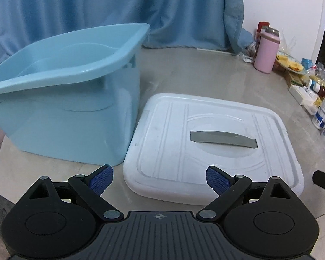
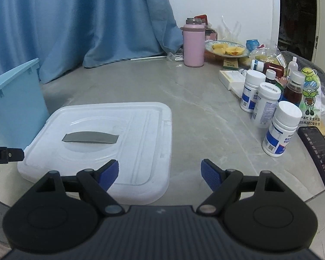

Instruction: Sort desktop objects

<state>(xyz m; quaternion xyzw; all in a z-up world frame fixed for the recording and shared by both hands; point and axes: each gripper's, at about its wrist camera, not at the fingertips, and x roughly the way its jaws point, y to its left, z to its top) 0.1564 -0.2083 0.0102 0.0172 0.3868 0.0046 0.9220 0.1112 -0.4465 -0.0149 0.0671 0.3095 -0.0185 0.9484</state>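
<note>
both claws are spread wide and hold nothing: my left gripper [image 1: 159, 181] hangs over the near edge of the white lid [image 1: 212, 143], and my right gripper [image 2: 160, 174] hovers off the lid's near right corner, one blue pad [image 2: 109, 174] above the lid and the other above bare table [image 2: 205, 112]. i take the lid as my landmark. it lies flat on the grey marbled table, handle side up, with a grey strap handle [image 1: 223, 139] across its middle. the light blue storage bin [image 1: 62, 91] stands just left of the lid, open at the top, nearly touching it. right of the lid, well apart, white pill bottles [image 2: 280, 130] stand in a cluster, with a dark phone [image 2: 318, 156] beyond them. behind the lid, far back, i see a pink thermos [image 2: 194, 43] and a plate of yellow food [image 2: 227, 48] near the blue curtain [image 2: 75, 21].
</note>
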